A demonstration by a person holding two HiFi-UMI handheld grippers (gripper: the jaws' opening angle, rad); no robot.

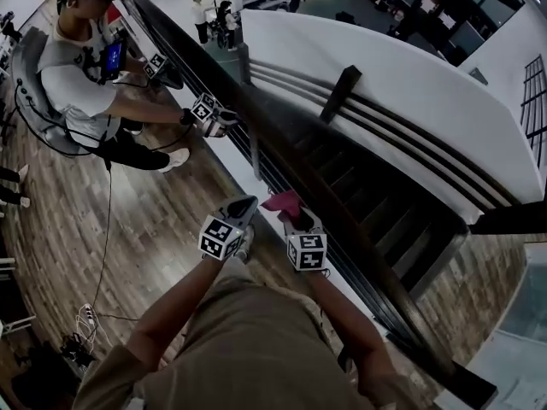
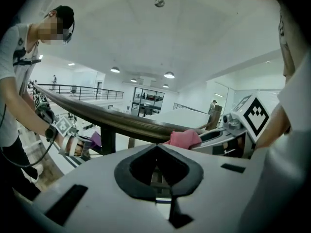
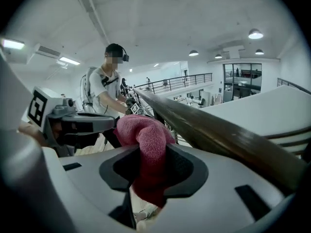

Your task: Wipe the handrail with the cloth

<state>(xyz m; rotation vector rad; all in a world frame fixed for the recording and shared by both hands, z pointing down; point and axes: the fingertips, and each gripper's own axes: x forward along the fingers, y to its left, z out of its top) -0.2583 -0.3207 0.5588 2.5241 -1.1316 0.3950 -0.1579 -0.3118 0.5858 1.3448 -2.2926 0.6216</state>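
While a second person [image 1: 81, 75] bends over the far left stretch of the handrail [image 3: 218, 130], the left gripper [image 2: 156, 152], its marker cube [image 1: 220, 237] printed with black-and-white squares, hangs just short of the rail, jaws pressed together on nothing. Just right of it, the right gripper [image 3: 148, 159] is clenched on the pink cloth [image 3: 141, 130], whose bunched end bulges past the jaws beside the rail's near edge.

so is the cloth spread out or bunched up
Bunched up: the pink cloth is a wadded lump clamped in the right gripper, not spread flat.
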